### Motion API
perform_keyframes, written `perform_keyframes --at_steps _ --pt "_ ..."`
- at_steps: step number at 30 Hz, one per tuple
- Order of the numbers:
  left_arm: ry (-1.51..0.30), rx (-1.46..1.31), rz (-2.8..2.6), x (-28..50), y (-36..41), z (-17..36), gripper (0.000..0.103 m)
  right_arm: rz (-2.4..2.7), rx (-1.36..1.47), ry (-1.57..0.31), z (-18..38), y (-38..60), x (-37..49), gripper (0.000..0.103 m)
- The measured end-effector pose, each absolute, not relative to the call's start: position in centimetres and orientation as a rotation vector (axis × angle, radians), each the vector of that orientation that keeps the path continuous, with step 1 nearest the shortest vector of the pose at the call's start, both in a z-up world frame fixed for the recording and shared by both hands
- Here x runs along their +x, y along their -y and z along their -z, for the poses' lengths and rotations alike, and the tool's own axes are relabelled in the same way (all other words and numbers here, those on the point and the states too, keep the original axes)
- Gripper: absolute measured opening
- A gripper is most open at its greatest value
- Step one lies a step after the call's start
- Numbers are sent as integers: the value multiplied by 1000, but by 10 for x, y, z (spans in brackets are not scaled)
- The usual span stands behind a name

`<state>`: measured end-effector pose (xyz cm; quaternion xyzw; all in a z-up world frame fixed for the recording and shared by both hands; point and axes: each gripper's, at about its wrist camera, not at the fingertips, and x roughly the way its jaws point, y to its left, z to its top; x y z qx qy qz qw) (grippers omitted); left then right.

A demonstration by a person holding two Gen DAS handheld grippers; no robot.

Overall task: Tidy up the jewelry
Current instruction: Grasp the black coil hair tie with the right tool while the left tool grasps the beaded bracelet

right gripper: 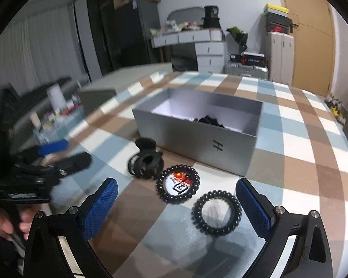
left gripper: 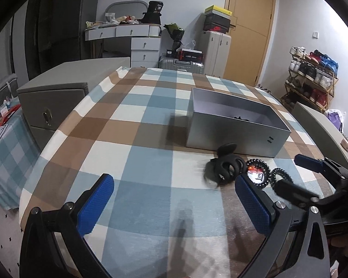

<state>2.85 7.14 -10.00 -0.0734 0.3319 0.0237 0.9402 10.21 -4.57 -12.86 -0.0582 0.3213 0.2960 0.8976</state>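
- While both tools hang over the checked cloth (left gripper: 136, 125) on the worktop, the left tool (left gripper: 174, 205) has its blue pads spread wide, with only bare cloth between them.
- Just past the left tool's right pad lies a black hair claw (left gripper: 225, 165), on the cloth and touching neither pad.
- Seen from the right wrist, the right tool (right gripper: 176, 208) also stands wide open and grips nothing.
- Two black coil hair ties lie on the cloth ahead of the right tool. The nearer coil tie (right gripper: 217, 209) sits close to the right pad, though contact cannot be made out.
- Beyond it, the farther coil tie (right gripper: 178, 183) rings a small white and red card (right gripper: 179, 184).
- The hair claw (right gripper: 146, 162) lies just left of that ringed tie, near the front wall of the box.
- An open grey box (right gripper: 197, 143) stands on the cloth behind these pieces, and something dark (right gripper: 208, 119) lies inside it towards the right end; what it is cannot be told.
- At the left edge of the right wrist view, a hand (right gripper: 2, 222) holds the left tool, which appears blurred.
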Motion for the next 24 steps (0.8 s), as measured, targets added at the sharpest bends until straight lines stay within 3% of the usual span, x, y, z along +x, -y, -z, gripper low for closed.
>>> perform_keyframes --at_steps 11,21,24 --pt "-689 -187 -43 29 -83 106 102 -582 -300 -779 149 13 125 82" --pt "-673 -194 -42 27 -87 105 102 -567 -306 -816 154 10 129 52" --pt "-672 -192 -41 27 -87 104 102 -565 -319 -805 153 7 126 50"
